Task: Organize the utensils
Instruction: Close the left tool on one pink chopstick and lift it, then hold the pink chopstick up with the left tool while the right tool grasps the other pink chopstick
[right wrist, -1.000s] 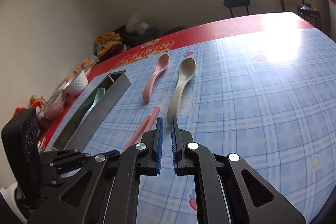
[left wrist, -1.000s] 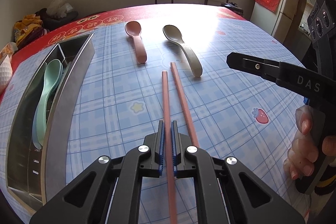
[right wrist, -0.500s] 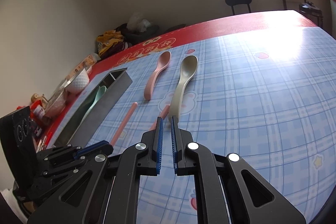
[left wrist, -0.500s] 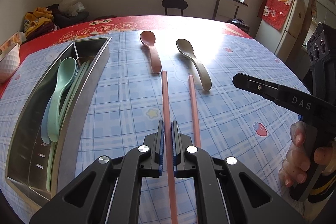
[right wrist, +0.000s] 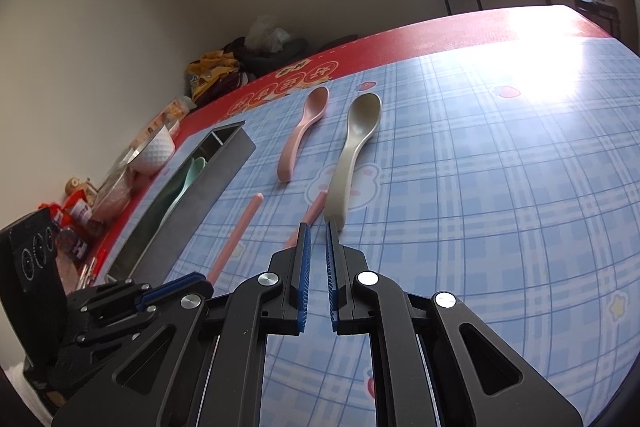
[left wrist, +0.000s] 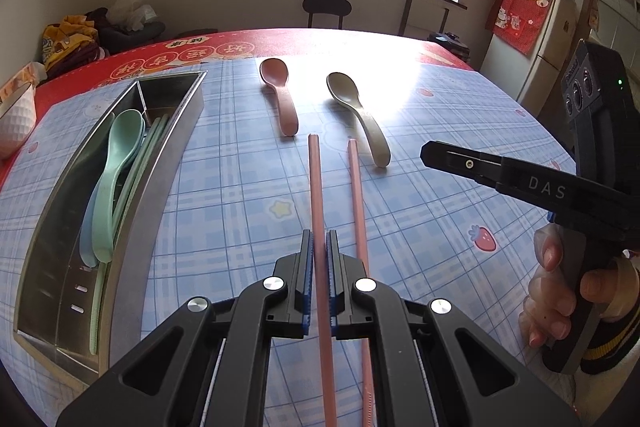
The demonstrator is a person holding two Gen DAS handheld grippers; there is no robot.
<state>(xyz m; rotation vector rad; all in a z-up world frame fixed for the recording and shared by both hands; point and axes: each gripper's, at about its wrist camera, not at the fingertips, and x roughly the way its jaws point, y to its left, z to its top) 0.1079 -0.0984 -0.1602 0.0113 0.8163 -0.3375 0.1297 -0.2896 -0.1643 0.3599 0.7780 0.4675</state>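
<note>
Left gripper (left wrist: pixel 319 251), seen from its own wrist camera: the jaws are clenched on a pink chopstick (left wrist: pixel 316 187), which runs forward from between the blue pads (left wrist: pixel 306 267) and out over the tabletop (left wrist: pixel 440 131), its far tip just short of the handle end of the pink spoon (left wrist: pixel 280 95). A second pink chopstick (left wrist: pixel 357 195) lies flat on the blue checked cloth just right of the held one and roughly parallel to it, its near part hidden under the gripper body.

The pink spoon and a grey-beige spoon (left wrist: pixel 358 115) lie side by side toward the far edge of the tabletop, bowls pointing away, handles pointing back at the cameras; the two do not touch.

Along the left edge of the tabletop stands a long steel utensil tray (left wrist: pixel 168 163). It holds a mint-green spoon (left wrist: pixel 116 171), a pale blue spoon mostly hidden beneath it, and green chopsticks (left wrist: pixel 150 143) against the inner wall.

Right gripper (right wrist: pixel 316 255), in its own view: the jaws are drawn together with only a narrow slit between the pads, and nothing lies in that slit. In the left wrist view it hangs above the right side of the tabletop, held by a hand (left wrist: pixel 560 291) at the handle. A white dimpled bowl (right wrist: pixel 156 149) sits on the red border beyond the tray.
</note>
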